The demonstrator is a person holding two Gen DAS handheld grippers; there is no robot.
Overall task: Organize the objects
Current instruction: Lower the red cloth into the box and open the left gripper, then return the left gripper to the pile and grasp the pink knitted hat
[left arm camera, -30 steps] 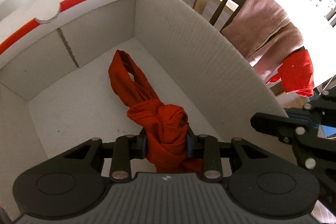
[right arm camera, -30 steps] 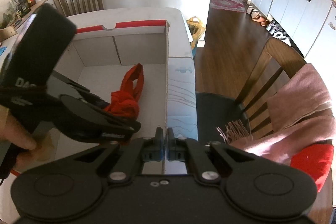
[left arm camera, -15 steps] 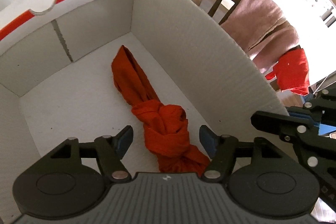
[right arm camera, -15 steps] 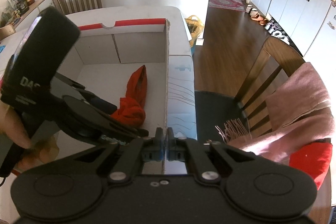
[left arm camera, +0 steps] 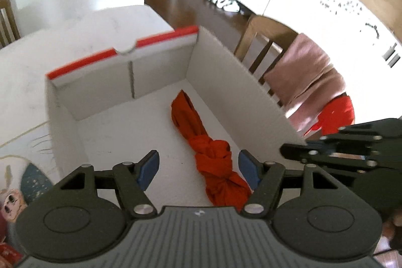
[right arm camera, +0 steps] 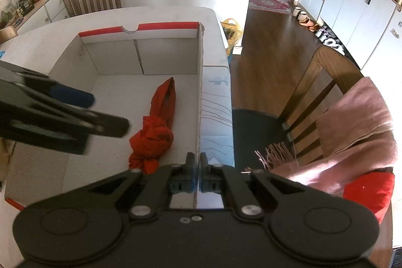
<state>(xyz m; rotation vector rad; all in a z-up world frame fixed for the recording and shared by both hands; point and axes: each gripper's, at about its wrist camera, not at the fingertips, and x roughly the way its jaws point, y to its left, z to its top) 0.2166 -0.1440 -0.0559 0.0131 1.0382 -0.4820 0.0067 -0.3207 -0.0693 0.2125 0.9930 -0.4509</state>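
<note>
Left wrist view: the left gripper (left arm camera: 198, 168) stood released, jaws spread and nothing between them — they had just been opening. The knotted red cloth (left arm camera: 204, 147) lay on the floor of the box (left arm camera: 241, 92), toward its wall at 3 o'clock. The right gripper (right arm camera: 197, 168) was clenched on that wall's rim — the cloth lay at its 10 o'clock.

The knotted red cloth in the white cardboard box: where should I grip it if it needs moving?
Probably the bulky knot of the knotted red cloth, from straight above: it stands thickest, clear of the white cardboard box wall, and likely carries the flat tail.
</note>
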